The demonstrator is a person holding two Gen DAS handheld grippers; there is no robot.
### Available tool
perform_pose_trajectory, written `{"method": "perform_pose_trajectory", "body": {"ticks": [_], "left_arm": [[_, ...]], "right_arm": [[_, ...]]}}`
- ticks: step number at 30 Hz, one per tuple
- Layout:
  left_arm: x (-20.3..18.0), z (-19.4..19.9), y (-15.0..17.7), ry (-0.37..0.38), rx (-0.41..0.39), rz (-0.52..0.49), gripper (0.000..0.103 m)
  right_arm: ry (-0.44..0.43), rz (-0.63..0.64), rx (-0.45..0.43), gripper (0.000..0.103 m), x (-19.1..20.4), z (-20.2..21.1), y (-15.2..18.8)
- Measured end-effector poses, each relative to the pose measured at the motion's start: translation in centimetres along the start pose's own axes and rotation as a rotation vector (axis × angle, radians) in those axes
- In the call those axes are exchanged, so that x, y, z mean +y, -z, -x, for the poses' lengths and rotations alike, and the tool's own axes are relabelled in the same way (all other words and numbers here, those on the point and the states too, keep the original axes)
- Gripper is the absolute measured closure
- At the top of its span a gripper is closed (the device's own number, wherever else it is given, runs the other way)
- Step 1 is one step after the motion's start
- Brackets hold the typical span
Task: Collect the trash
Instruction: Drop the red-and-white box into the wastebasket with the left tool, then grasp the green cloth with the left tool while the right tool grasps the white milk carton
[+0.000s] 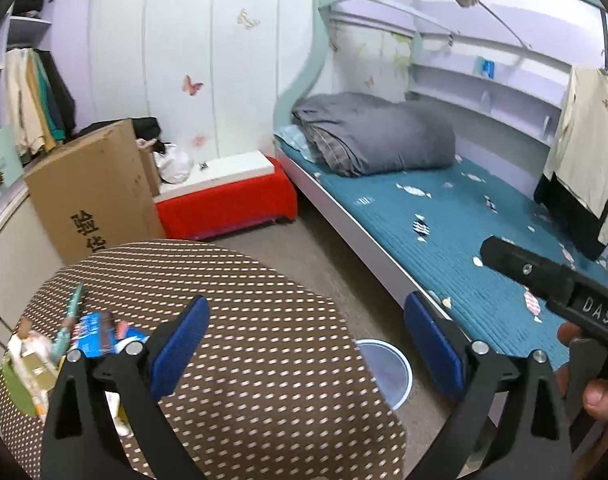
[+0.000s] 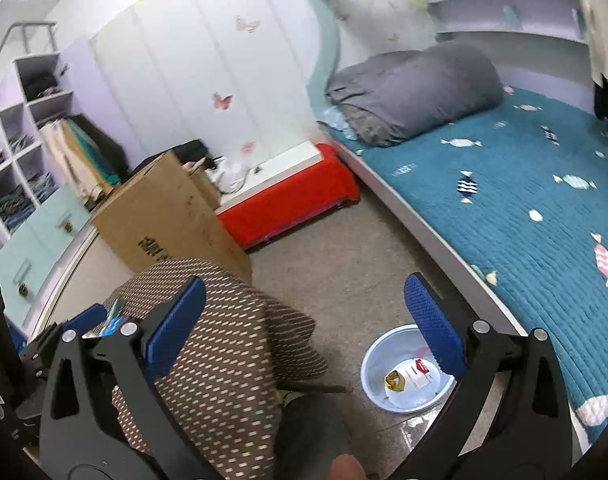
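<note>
Both grippers hang empty, left gripper point(image 1: 304, 344) and right gripper point(image 2: 304, 328) with fingers spread wide, because two scraps already lie in the basin point(image 2: 373, 394) at five o'clock, while more trash point(image 1: 92, 336) waits on the dotted worktop point(image 1: 264, 300) at nine o'clock.

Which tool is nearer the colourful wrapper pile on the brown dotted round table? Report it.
Left. The left tool hangs open beside the colourful wrapper pile; the right tool is farther off, across the brown dotted round table.
</note>
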State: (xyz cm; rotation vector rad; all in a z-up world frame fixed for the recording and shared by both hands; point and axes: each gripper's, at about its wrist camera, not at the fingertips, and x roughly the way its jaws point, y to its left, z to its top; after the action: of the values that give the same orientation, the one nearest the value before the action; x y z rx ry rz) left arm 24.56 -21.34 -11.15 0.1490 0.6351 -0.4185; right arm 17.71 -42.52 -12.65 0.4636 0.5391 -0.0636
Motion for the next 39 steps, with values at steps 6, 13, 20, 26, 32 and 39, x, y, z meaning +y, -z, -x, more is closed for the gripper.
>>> {"method": "perform_pose_trajectory", "body": {"ticks": [6,13,20,26,32,39], "left_arm": [[2.9,3.5,0.7,-0.052,-0.054,0.013,0.007],[6.7,6.2,2.0,-0.107,-0.088,0.075,0.007],[11.7,8.6,4.5,-0.210,-0.102,0.154,0.007],[16.6,9.9,6.2,-0.296,-0.102,0.236,0.007],[22.1,10.8,8.8,-0.405,-0.097,0.316,0.007],[28.4,10.5,11.0,-0.502,-0.056,0.404,0.007]], "right_arm": [[-0.061,0.071,0.010,0.006,4.6,0.3,0.7],[-0.129,0.166,0.039,0.006,9.7,-0.3,1.6],[-0.209,0.268,0.078,0.006,14.8,-1.4,3.1],[-0.296,0.378,0.137,0.006,20.3,-3.5,5.1],[-0.355,0.465,0.198,0.006,24.1,-5.4,7.2],[-0.399,0.531,0.271,0.006,27.6,-8.8,9.5]]}}
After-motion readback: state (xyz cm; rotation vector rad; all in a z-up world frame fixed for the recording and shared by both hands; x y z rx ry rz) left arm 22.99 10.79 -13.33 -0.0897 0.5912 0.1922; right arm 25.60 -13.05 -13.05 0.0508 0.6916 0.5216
